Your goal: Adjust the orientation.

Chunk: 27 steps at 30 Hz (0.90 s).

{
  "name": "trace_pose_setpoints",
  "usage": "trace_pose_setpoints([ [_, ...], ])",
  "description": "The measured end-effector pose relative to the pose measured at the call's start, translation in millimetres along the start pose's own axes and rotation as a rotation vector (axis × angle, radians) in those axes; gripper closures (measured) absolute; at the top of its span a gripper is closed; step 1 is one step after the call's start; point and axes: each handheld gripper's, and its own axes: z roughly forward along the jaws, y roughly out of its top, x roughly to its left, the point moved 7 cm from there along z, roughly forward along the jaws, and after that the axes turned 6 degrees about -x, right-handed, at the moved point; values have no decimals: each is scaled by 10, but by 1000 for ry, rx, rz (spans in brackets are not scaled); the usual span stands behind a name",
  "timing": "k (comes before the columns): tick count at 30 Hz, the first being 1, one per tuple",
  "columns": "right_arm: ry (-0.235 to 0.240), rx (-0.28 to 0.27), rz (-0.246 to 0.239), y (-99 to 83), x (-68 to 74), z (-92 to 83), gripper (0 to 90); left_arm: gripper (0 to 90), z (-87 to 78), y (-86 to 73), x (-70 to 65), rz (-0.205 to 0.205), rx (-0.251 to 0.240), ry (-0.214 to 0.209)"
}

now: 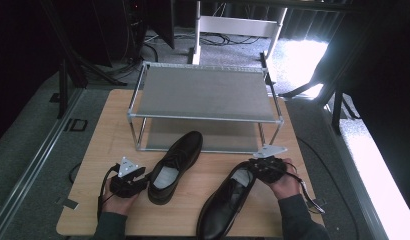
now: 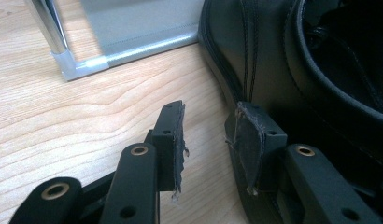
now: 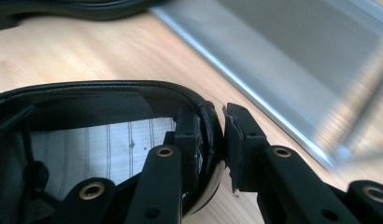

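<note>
Two black leather lace-up shoes lie on the wooden table (image 1: 108, 150). The left shoe (image 1: 175, 165) points its toe at the rack. My left gripper (image 1: 144, 181) stands open beside its heel; in the left gripper view the jaws of the left gripper (image 2: 206, 135) have bare table between them, and the right-hand pad (image 2: 250, 140) rests close against the side of that shoe (image 2: 283, 56). The right shoe (image 1: 225, 202) lies nearer the front edge. My right gripper (image 1: 251, 167) is at its heel: one jaw is inside the shoe and one outside, and the right gripper (image 3: 210, 140) is shut on the heel rim (image 3: 110, 88).
A two-tier metal shoe rack (image 1: 203, 92) with grey shelves stands at the back of the table. Its lower corner (image 2: 70, 65) is just ahead of my left gripper, and its lower shelf edge (image 3: 273, 107) lies close to my right gripper. Dark stands and cables are on the floor beyond.
</note>
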Motion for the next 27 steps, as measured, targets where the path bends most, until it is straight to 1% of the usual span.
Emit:
trace_pose_setpoints([
  [2, -70, -1, 60, -84, -152, -105, 755, 624, 0, -1, 0, -1, 0, 0],
  [3, -123, 8, 102, -147, -250, -176, 754, 624, 0, -1, 0, -2, 0, 0],
  [5, -189, 16, 155, -248, -381, -269, 754, 624, 3, -3, 1, -4, 0, -1],
  [7, -236, 32, 217, -383, -504, -352, 753, 624, 12, -6, 0, -7, 3, -1],
  [8, -244, 41, 244, -453, -547, -380, 752, 624, 18, -9, 2, -4, 7, -1],
  [9, -240, 38, 270, -527, -580, -402, 746, 625, 23, -10, 1, -5, 8, -1],
  [11, -216, 8, 304, -568, -592, -443, 711, 625, 28, -12, 1, -6, 10, 0],
  [12, -194, -6, 317, -570, -589, -465, 685, 625, 30, -11, 1, -7, 10, 0],
  [13, -186, -15, 316, -565, -587, -486, 651, 625, 30, -12, 0, -6, 10, 1],
  [15, -154, -45, 306, -528, -547, -542, 558, 625, 30, -13, 2, -6, 10, 3],
  [16, -144, -67, 286, -491, -504, -588, 525, 625, 30, -15, 2, -6, 11, 2],
  [18, -142, -81, 231, -448, -418, -646, 470, 625, 30, -17, 3, -6, 11, 3],
  [19, -140, -86, 203, -433, -367, -675, 479, 625, 28, -16, 2, -4, 11, 2],
  [20, -108, -100, 187, -416, -299, -701, 471, 625, 27, -16, 1, -3, 12, 3],
  [22, -63, -143, 146, -378, -160, -771, 447, 625, 27, -16, 0, -3, 12, 4],
  [23, -39, -151, 133, -372, -113, -791, 436, 625, 27, -16, 1, -4, 11, 3],
  [24, -3, -164, 113, -367, -37, -823, 417, 625, 28, -17, 1, -5, 12, 2],
  [25, 19, -174, 96, -364, 6, -836, 402, 625, 28, -17, 2, -6, 11, 2],
  [27, 64, -160, 48, -385, 101, -848, 356, 625, 32, -17, 2, -9, 10, 2],
])
